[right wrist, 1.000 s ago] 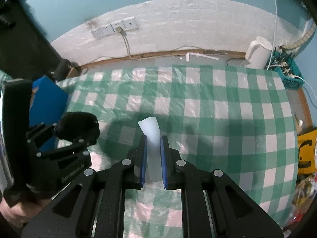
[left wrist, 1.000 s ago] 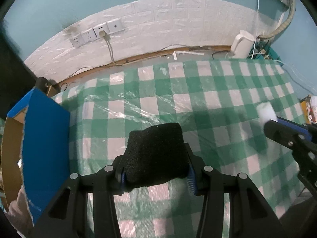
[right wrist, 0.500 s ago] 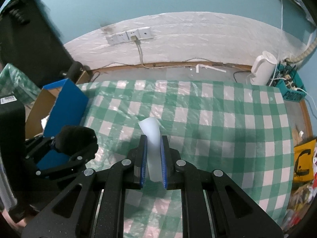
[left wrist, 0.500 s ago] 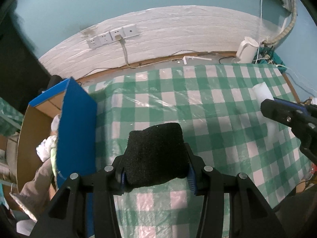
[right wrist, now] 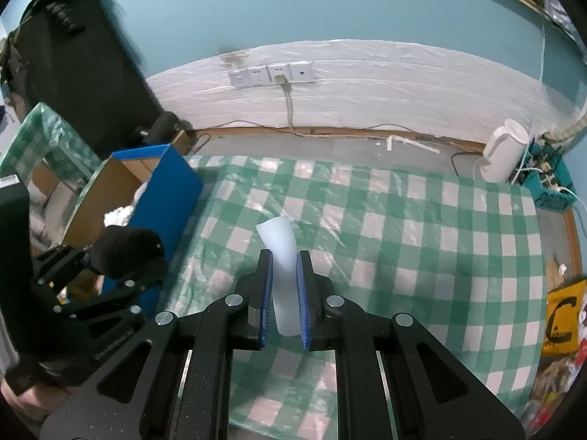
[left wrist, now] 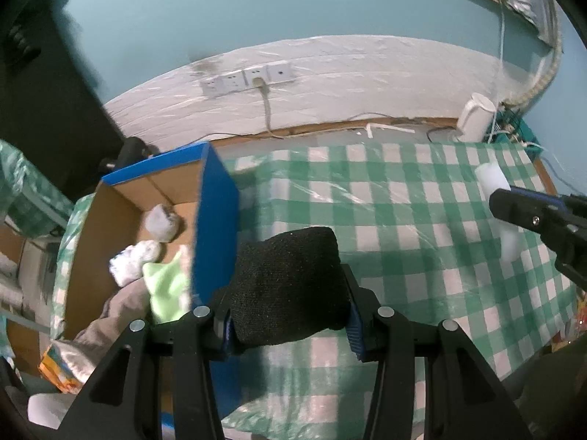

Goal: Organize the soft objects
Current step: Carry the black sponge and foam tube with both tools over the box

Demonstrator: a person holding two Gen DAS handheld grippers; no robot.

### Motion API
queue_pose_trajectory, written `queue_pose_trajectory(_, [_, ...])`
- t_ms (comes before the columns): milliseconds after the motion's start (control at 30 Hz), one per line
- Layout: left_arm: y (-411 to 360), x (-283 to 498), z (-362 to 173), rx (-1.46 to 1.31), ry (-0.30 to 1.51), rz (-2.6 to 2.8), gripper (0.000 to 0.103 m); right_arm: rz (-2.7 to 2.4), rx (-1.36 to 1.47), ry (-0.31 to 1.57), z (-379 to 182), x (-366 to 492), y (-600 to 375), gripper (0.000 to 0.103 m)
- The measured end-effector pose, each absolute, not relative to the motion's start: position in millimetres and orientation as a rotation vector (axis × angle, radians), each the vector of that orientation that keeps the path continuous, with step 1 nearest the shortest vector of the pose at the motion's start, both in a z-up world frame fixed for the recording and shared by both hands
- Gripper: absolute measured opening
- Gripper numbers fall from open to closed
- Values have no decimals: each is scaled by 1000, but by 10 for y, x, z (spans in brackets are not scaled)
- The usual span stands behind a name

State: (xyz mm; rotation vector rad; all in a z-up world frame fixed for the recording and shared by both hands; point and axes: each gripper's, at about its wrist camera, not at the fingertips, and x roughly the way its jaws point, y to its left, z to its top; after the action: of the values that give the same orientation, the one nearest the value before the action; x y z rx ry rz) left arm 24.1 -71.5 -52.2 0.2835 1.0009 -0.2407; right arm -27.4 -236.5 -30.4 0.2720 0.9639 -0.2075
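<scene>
While its two blue-padded jaws press in from either side, the left gripper (left wrist: 290,315) clamps a black foam block (left wrist: 290,286), which bulges up and forward between the pads. The block hangs above the green-and-white checked tablecloth (left wrist: 403,220), just beside the blue wall of an open cardboard box (left wrist: 214,220) at the table's left edge. Inside the box lie two white fluffy bundles (left wrist: 146,242), a pale green cloth (left wrist: 165,286) and a grey-beige fabric (left wrist: 110,315) slumped at the near end.

The right gripper (right wrist: 284,300) is closed on a white foam piece (right wrist: 280,256), a thin pale slab held upright between the pads with its upper end curving past the fingertips. It is raised over the middle of the tablecloth, well apart from the box. In the left wrist view the same gripper and its white piece show at the far right edge; in the right wrist view the left gripper and the black block sit at the left, against the blue box wall.

Beyond the table, a white wall panel carries a row of power sockets (right wrist: 271,71) with one cable plugged in. A white kettle (right wrist: 504,154) stands on the floor at the far right, next to a teal basket (right wrist: 550,187) of cables. A yellow bag (right wrist: 563,317) lies off the table's right edge.
</scene>
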Motion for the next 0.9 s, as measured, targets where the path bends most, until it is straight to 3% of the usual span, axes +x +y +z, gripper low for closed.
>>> queue_pose_trajectory(900, [666, 356, -365, 124, 985, -52, 47, 4, 139, 962, -135, 553, -1127, 11])
